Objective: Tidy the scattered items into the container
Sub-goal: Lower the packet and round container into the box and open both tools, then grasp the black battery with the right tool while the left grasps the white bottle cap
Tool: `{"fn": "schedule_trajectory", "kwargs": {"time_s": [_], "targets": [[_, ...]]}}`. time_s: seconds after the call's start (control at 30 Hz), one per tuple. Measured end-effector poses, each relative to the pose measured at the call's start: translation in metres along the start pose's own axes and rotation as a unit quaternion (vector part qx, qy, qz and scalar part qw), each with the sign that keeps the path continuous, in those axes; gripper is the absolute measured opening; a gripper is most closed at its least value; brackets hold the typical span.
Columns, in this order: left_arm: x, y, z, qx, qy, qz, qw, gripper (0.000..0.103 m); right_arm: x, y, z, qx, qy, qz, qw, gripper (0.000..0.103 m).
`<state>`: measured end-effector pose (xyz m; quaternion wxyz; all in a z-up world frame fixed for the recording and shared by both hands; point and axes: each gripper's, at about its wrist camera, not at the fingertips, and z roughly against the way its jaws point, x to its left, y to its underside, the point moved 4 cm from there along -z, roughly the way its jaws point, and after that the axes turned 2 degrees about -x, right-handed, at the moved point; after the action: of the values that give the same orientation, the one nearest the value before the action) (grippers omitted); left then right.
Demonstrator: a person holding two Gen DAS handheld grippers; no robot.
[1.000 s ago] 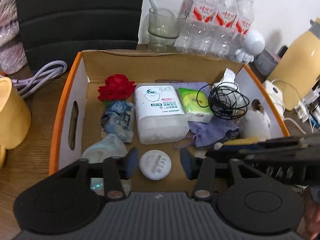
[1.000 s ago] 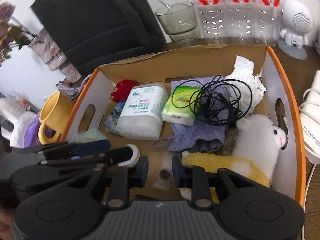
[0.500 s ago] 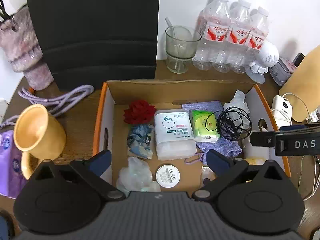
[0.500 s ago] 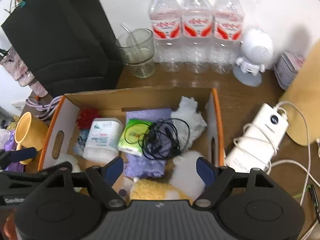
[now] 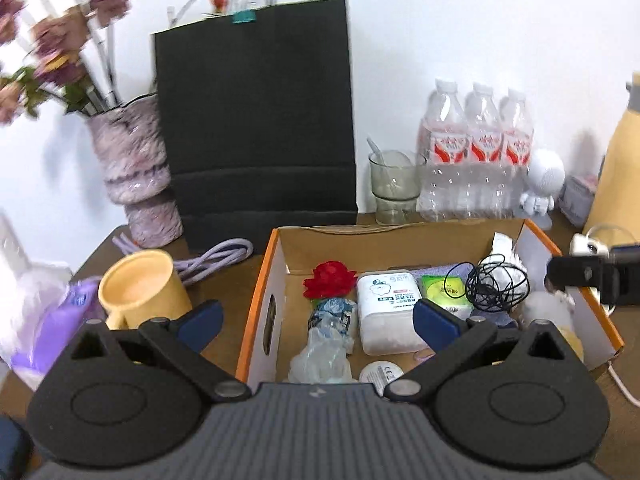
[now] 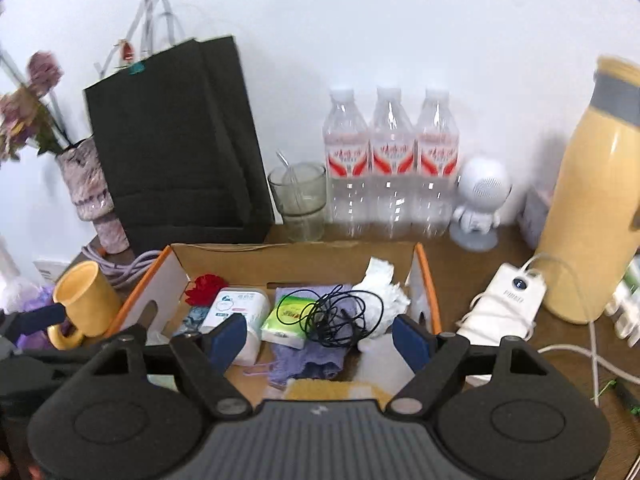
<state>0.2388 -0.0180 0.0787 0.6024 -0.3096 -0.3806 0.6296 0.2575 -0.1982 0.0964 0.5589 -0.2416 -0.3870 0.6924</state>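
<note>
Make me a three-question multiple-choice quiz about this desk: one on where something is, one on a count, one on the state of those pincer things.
1. Where is the red flower?
A. in the box
B. in the mug
C. on the bag

2. How many bottles stand by the wall?
A. two
B. three
C. five

3. What state are the left gripper and right gripper in?
A. both open, empty
B. both shut on cable
C. one holds the mug

Answers:
1. A, it lies at the box's back left.
2. B, three caps show side by side.
3. A, fingers spread wide with nothing between.
</note>
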Motion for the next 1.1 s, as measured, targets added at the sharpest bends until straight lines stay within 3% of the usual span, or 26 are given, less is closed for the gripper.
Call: {"fn": "schedule_trajectory", "kwargs": {"time_s": [0.13,0.23,0.53,0.6,0.73,0.87,0.93,1.1], "targets": [[0.003,0.010,0.017,-0.037,0.009,0.032,0.9988,0.103,0.010,0.019,0.013,-0.034,0.000,0.034,0.999,0.080],[0.003,0.017,0.027,-0.054,0.014,0.043,0.9975,0.103,0.014,0.028,0.025,-0.068,0.007,0.032,0.997,0.086],[0.015,0.058,0.064,-0.051,0.001,0.066,0.9965,0.103,0.012,0.072,0.055,-0.095,0.012,0.016,0.995,0.087],[0.017,0.072,0.085,-0.053,0.015,0.065,0.9964,0.103,0.012,0.089,0.070,-0.100,0.012,0.017,0.995,0.087],[0.018,0.113,0.127,-0.069,0.047,0.048,0.9954,0.103,0.013,0.136,0.106,-0.111,0.007,0.023,0.994,0.094],[0.010,0.147,0.143,-0.063,0.059,-0.005,0.9962,0.103,0.013,0.180,0.124,-0.097,-0.009,0.024,0.995,0.094],[0.005,0.156,0.147,-0.065,0.080,-0.042,0.9938,0.103,0.011,0.190,0.125,-0.085,-0.014,0.017,0.996,0.094],[0.002,0.162,0.129,-0.055,0.071,-0.079,0.9928,0.103,0.010,0.195,0.115,-0.069,-0.015,0.031,0.997,0.093]]}}
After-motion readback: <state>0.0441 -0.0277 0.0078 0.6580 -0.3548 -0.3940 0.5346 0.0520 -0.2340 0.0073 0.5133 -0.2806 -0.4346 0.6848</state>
